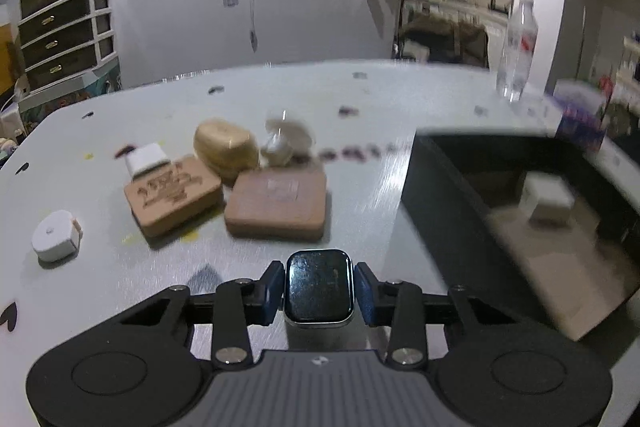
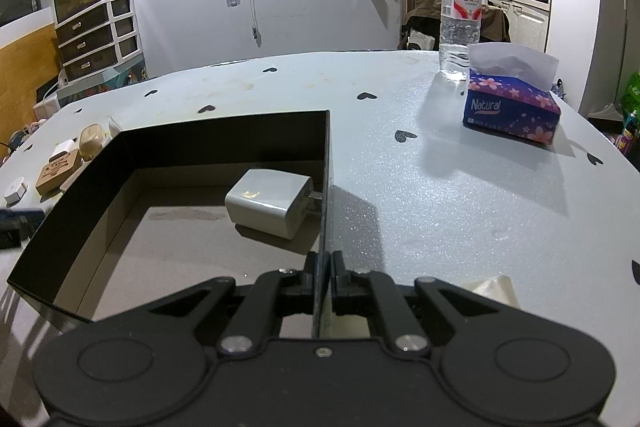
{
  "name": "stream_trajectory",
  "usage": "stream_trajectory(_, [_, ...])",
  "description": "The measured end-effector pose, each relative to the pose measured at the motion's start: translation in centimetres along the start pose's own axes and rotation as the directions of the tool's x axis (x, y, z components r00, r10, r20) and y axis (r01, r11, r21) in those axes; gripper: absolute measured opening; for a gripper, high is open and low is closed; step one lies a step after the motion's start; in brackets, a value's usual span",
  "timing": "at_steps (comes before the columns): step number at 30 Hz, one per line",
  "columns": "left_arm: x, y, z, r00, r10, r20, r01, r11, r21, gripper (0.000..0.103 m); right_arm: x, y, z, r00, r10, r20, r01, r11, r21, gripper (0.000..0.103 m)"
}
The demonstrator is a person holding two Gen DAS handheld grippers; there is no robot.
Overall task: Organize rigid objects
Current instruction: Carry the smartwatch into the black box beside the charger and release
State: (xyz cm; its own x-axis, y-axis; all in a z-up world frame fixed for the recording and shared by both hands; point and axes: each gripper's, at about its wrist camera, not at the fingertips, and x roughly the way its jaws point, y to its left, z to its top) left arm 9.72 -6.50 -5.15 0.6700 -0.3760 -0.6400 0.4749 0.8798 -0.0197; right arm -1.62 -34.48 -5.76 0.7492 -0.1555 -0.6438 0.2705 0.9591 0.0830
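Observation:
My left gripper [image 1: 319, 293] is shut on a smartwatch [image 1: 319, 287] with a black screen, held above the table, left of the black box [image 1: 448, 195]. On the table beyond lie a brown engraved block [image 1: 173, 195], a pinkish-brown flat case [image 1: 276, 205], a tan oval case [image 1: 226, 147], a small white cube [image 1: 146, 158], a crumpled clear wrapper [image 1: 286, 141] and a white round tape measure [image 1: 56, 235]. My right gripper [image 2: 323, 277] is shut on the right wall of the black box [image 2: 326, 187]. A white charger [image 2: 272, 203] lies inside the box.
A water bottle [image 2: 460, 15] and a purple tissue box [image 2: 512, 107] stand at the table's far right. A crumpled tissue [image 2: 492, 289] lies near my right gripper. A drawer unit [image 2: 100, 31] stands beyond the table's left edge.

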Motion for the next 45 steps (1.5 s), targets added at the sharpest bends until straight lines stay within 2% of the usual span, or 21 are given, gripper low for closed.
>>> stream_trajectory(6, [-2.5, -3.0, 3.3, 0.988, -0.114, 0.101, 0.119, 0.992, -0.038, 0.039, 0.0, 0.1, 0.0, 1.000, 0.000, 0.001, 0.000, 1.000, 0.001, 0.006])
stream_trajectory(9, [-2.2, -5.5, 4.7, 0.979, -0.177, 0.098, 0.181, 0.983, -0.033, 0.040, 0.0, 0.1, 0.0, 1.000, -0.001, 0.001, 0.001, 1.000, -0.002, 0.006])
stream_trajectory(11, [-1.2, -7.4, 5.4, 0.978, -0.194, 0.074, 0.196, 0.980, -0.027, 0.040, 0.0, 0.0, 0.0, 1.000, -0.001, 0.000, 0.001, 1.000, -0.002, 0.006])
stream_trajectory(14, [1.2, -9.9, 6.0, 0.982, -0.188, 0.002, 0.188, 0.981, -0.040, 0.040, 0.0, 0.0, 0.0, 1.000, -0.002, -0.001, 0.002, 1.000, -0.002, 0.006])
stream_trajectory(17, [4.1, -11.7, 6.3, 0.979, -0.193, -0.070, 0.190, 0.980, -0.051, 0.040, 0.0, 0.0, 0.0, 1.000, -0.002, -0.003, 0.002, 1.000, -0.003, 0.006])
stream_trajectory(22, [7.7, -12.8, 6.2, 0.976, -0.156, -0.154, 0.146, 0.987, -0.074, 0.040, 0.0, 0.1, 0.0, 1.000, -0.001, -0.004, 0.001, 1.000, -0.007, 0.006])
stream_trajectory(23, [8.3, -12.7, 6.4, 0.971, -0.161, -0.177, 0.146, 0.985, -0.096, 0.040, 0.0, 0.1, 0.0, 1.000, -0.002, -0.004, 0.002, 1.000, -0.007, 0.006])
stream_trajectory(24, [8.3, -12.4, 6.5, 0.969, -0.172, -0.179, 0.154, 0.982, -0.109, 0.040, 0.0, 0.0, 0.0, 1.000, -0.001, -0.004, 0.001, 1.000, -0.007, 0.006])
stream_trajectory(27, [8.6, -13.1, 7.1, 0.975, -0.141, -0.173, 0.129, 0.988, -0.080, 0.040, 0.0, 0.1, 0.0, 1.000, -0.001, -0.005, 0.001, 1.000, -0.007, 0.006])
stream_trajectory(29, [9.4, -13.6, 7.3, 0.968, -0.153, -0.198, 0.139, 0.987, -0.083, 0.040, 0.0, 0.2, 0.0, 1.000, -0.001, -0.005, 0.001, 1.000, -0.007, 0.006])
stream_trajectory(32, [10.0, -14.0, 7.1, 0.968, -0.138, -0.211, 0.126, 0.989, -0.071, 0.040, 0.0, 0.1, 0.0, 1.000, 0.000, -0.005, 0.000, 1.000, -0.007, 0.006])
stream_trajectory(40, [10.1, -13.6, 7.0, 0.955, -0.169, -0.244, 0.144, 0.983, -0.117, 0.040, 0.0, 0.0, 0.0, 1.000, 0.007, -0.010, -0.007, 1.000, -0.010, 0.006])
stream_trajectory(45, [9.8, -12.7, 7.1, 0.951, -0.179, -0.254, 0.140, 0.976, -0.165, 0.052, 0.1, 0.0, 0.1, 1.000, 0.007, -0.011, -0.007, 1.000, -0.010, 0.006])
